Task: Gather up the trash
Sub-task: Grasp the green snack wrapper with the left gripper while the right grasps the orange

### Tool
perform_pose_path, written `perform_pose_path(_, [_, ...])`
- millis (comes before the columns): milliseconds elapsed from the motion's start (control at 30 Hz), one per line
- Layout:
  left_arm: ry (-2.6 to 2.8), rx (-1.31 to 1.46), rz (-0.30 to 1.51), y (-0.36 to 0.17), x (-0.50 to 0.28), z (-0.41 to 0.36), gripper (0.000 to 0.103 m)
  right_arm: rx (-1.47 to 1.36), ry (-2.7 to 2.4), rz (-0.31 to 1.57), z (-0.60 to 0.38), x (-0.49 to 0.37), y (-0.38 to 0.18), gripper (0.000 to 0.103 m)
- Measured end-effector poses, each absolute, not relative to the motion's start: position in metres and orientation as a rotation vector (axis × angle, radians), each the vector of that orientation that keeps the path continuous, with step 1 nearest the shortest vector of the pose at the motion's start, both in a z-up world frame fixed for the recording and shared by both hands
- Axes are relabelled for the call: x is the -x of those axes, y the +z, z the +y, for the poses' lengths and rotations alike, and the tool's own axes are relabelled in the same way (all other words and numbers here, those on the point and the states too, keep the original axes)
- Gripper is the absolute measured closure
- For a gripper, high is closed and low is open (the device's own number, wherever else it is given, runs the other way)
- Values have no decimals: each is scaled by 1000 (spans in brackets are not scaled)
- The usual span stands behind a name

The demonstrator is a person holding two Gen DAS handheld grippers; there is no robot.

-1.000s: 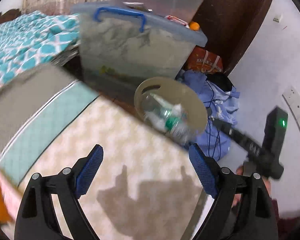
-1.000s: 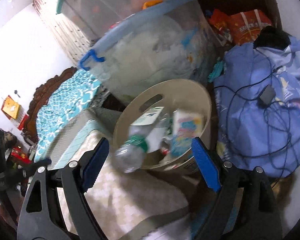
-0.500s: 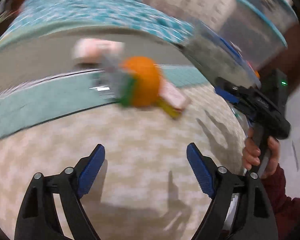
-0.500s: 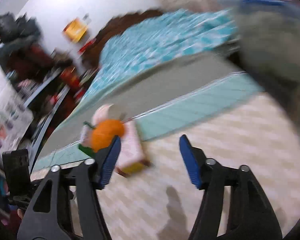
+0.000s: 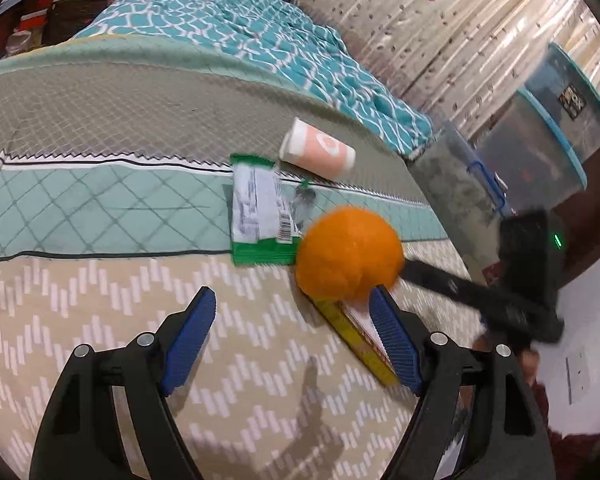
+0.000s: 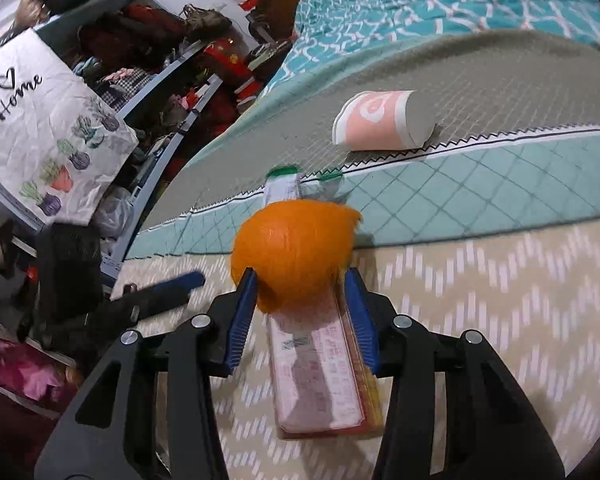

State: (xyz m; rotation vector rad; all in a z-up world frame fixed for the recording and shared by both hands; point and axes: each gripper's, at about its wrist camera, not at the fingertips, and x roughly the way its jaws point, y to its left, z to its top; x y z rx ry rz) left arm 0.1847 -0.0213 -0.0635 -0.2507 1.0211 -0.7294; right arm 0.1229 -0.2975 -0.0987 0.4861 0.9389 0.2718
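An orange peel (image 5: 349,256) rests on a flat pink and yellow box (image 5: 360,334) on the bed. A green and white wrapper (image 5: 260,216) lies behind it, and a pink and white paper cup (image 5: 318,150) lies on its side further back. My right gripper (image 6: 302,284) straddles the orange peel (image 6: 296,248) and the box (image 6: 320,372), jaws close to both sides, closing. The cup (image 6: 380,124) lies beyond. My left gripper (image 5: 292,320) is open and empty, just left of the peel.
The bed has a beige zigzag cover (image 5: 100,320) and a teal patterned blanket (image 5: 260,32). Stacked clear storage bins (image 5: 540,128) stand at the right. Cluttered shelves and a white "Home" bag (image 6: 48,120) stand beside the bed.
Both grippers swung from the trash basket to the bed. My right gripper moved forward over the box and narrowed around the orange peel. My left gripper came closer to the peel.
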Motion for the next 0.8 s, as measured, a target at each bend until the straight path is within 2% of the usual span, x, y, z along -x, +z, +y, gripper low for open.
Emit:
perform_pose_path(233, [-692, 289, 1050, -70, -216, -24, 28, -497, 160, 893, -312, -124, -91, 43])
perform_pose_path(367, [-685, 248, 1102, -78, -249, -50, 28, -451, 154, 866, -301, -123, -86, 23])
perform_pose_path(433, [-684, 223, 1122, -85, -260, -65, 29, -410, 165, 881, -290, -124, -86, 20])
perform_pose_path(467, [-681, 200, 1100, -85, -263, -73, 35, -392, 166, 892, -285, -125, -88, 18])
perform_pose_path(500, [-687, 175, 1106, -87, -264, -81, 60, -381, 165, 898, -281, -126, -91, 17])
perform_pose_path(567, [-664, 123, 1120, -94, -264, -91, 91, -361, 162, 905, -275, -128, -94, 18])
perform_pose_path(600, [-658, 124, 1109, -93, -261, -91, 96, -327, 173, 923, -269, -131, -97, 35])
perform_pose_path(700, [-675, 150, 1081, -83, -248, -80, 100, -274, 177, 908, -259, -129, -92, 48])
perform_pose_path(800, [-697, 191, 1028, -65, -231, -59, 100, -278, 176, 844, -259, -120, -78, 56])
